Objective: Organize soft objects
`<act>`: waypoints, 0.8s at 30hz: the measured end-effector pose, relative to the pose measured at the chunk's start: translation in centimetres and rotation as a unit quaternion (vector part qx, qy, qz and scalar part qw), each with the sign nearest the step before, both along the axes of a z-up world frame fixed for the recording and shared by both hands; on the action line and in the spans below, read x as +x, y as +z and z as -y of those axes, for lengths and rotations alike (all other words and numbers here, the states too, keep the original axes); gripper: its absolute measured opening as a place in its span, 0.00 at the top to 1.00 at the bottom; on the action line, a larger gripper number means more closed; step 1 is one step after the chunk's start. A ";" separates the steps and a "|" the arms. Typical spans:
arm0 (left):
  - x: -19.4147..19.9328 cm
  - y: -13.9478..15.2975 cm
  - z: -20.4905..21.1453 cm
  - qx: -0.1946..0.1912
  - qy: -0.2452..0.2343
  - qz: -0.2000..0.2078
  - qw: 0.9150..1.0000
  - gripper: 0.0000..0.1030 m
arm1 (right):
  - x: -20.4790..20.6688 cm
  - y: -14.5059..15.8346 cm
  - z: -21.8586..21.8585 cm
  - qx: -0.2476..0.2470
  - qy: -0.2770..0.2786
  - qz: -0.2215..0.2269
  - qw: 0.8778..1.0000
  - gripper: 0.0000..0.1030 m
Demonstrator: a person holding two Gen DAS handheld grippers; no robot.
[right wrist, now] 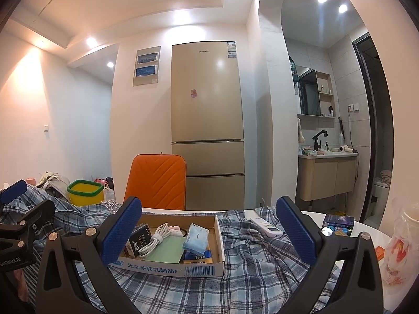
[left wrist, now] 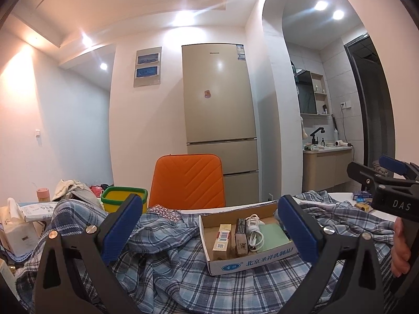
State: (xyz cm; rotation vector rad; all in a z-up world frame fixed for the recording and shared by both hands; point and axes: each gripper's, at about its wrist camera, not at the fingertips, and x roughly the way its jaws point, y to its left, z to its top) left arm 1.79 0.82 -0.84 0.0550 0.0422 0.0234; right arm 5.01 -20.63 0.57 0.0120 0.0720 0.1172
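Your soft thing here is the blue plaid shirt (left wrist: 170,269), and it lies spread and rumpled across the lower half of both views, draped over the white table (right wrist: 366,226) rather than folded or stacked. It is not flat: ridges of cloth rise at lower left in the left wrist view, and a fold runs to the right of the cardboard tray in the right wrist view.

The shallow cardboard tray (right wrist: 204,268) sits right on top of the shirt, in the lower middle of the frame. In it you can see a coiled white cable (right wrist: 154,240), a green pad (right wrist: 165,252), small boxes and a tissue packet (right wrist: 196,238). Its weight pins the cloth beneath, so the shirt likely cannot be gathered cleanly while the tray rests there. A white remote (right wrist: 265,227) also lies on the fabric, right of the tray.

Your left gripper (left wrist: 209,233) hangs low over the shirt with its jaws wide apart, framing the tray and holding nothing. Your right gripper (right wrist: 209,233) is likewise spread wide and empty, with the tray toward its left finger. Both point level toward the fridge (left wrist: 217,104) and the orange chair (left wrist: 187,180), so neither is angled down at the cloth.

A yellow bin with a green rim (left wrist: 123,196) stands at left, behind the shirt; whether it is meant for the shirt, you cannot tell from here.
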 end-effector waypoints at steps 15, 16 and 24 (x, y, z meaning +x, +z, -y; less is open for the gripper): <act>0.3 0.1 -0.4 -0.003 0.004 -0.008 1.000 0.00 | 0.0 0.1 0.0 0.000 0.000 0.000 1.000 0.00; 0.3 0.1 -0.4 -0.003 0.004 -0.008 1.000 0.00 | 0.0 0.1 0.0 0.000 0.000 0.000 1.000 0.00; 0.4 0.0 -0.3 -0.004 0.006 -0.010 1.000 0.00 | 0.0 0.1 0.1 0.000 0.000 0.000 1.000 0.00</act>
